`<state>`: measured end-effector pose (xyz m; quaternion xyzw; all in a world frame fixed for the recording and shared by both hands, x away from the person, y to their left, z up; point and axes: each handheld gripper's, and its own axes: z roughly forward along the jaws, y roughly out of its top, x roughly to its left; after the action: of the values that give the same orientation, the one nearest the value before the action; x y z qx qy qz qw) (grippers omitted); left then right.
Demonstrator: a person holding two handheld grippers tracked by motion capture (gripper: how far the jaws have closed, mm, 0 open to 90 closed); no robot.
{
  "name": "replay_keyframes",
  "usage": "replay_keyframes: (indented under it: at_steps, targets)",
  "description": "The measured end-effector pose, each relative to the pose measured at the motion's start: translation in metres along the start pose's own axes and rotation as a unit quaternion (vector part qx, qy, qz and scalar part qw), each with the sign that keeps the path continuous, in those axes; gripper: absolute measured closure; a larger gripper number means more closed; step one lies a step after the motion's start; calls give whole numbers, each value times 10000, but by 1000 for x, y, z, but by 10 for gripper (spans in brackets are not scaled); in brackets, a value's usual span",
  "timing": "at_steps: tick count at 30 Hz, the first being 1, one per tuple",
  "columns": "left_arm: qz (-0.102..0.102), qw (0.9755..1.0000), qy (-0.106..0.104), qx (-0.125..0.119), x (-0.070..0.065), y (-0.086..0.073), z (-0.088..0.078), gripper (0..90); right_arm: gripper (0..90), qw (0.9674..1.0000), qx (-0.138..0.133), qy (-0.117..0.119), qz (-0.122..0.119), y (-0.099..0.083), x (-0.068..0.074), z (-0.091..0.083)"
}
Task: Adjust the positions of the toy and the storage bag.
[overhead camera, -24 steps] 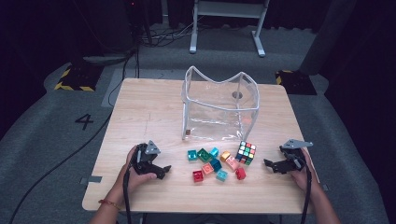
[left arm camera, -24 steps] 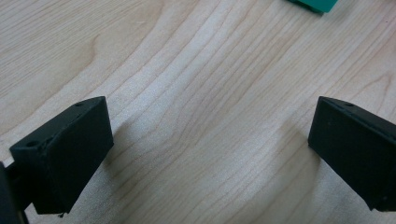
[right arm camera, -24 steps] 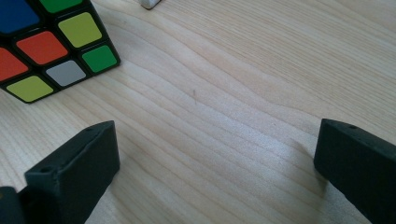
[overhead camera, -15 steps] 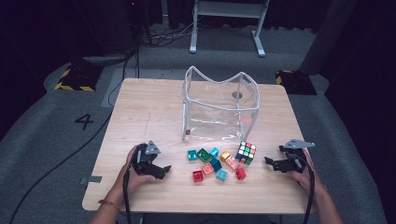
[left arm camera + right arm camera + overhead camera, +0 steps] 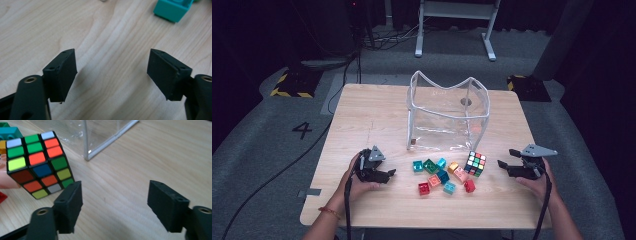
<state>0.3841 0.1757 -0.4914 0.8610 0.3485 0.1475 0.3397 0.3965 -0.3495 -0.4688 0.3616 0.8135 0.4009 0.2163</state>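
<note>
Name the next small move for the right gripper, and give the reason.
Probably ease the right gripper sideways toward the puzzle cube. Its jaws stand open with only bare table between them, and the cube sits just beside one jaw, free of the clear bag.

The high view looks forward and down over the whole counter [image 5: 362, 120] from the person's side. Each gripper view sits low and close above the wood. The right gripper view shares the puzzle cube [image 5: 37, 162] [image 5: 475, 163] with the high view.
</note>
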Motion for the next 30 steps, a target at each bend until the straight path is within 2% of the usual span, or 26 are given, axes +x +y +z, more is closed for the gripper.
replay_keyframes:
  at_steps: [2, 4, 6, 8, 9, 10, 11, 13, 16, 17, 18, 21, 24, 28, 30]
  targets:
    - [-94, 9999, -87, -56, 4, 8, 2, 213, 361, 9999, -3, -71, -130, 10, 1, 3]
    - [-200, 9994, -174, -234, 10, 18, 3, 215, 395, 9995, -138, -108, -268, 23, 2, 7]
    - [-330, 9983, -122, -460, 17, 32, 6, 215, 406, 9992, -224, -40, -340, 38, 4, 11]
    - [-304, 9984, -110, -474, 19, 36, 7, 217, 410, 9990, -261, -19, -360, 43, 5, 13]
    - [-367, 9979, -157, -520, 20, 41, 9, 217, 412, 9988, -272, -2, -401, 47, 7, 14]
    - [-281, 9982, -69, -519, 21, 46, 8, 217, 417, 9986, -278, 11, -440, 51, 8, 16]
    - [-250, 9975, -78, -651, 24, 54, 10, 225, 438, 9983, -344, 36, -476, 59, 10, 20]
    - [-220, 9971, -63, -726, 25, 58, 10, 225, 440, 9982, -369, 57, -459, 62, 11, 22]
    - [-199, 9967, -157, -776, 24, 70, 13, 233, 468, 9981, -450, 184, -390, 72, 12, 29]
    - [-124, 9967, -103, -791, 24, 74, 14, 239, 477, 9979, -449, 206, -431, 75, 14, 32]
    - [-167, 9961, -160, -851, 24, 79, 16, 248, 500, 9977, -461, 217, -449, 81, 17, 36]
    - [-160, 9957, -154, -902, 24, 85, 19, 263, 531, 9973, -498, 262, -462, 85, 20, 40]
    - [-125, 9956, -133, -924, 22, 91, 24, 295, 601, 9971, -546, 268, -468, 90, 22, 43]
    - [-154, 9940, -276, -1042, 21, 97, 30, 328, 680, 9967, -469, 284, -592, 93, 26, 50]
    - [-127, 9934, -318, -1095, 20, 102, 32, 409, 766, 9964, -477, 283, -635, 94, 28, 53]
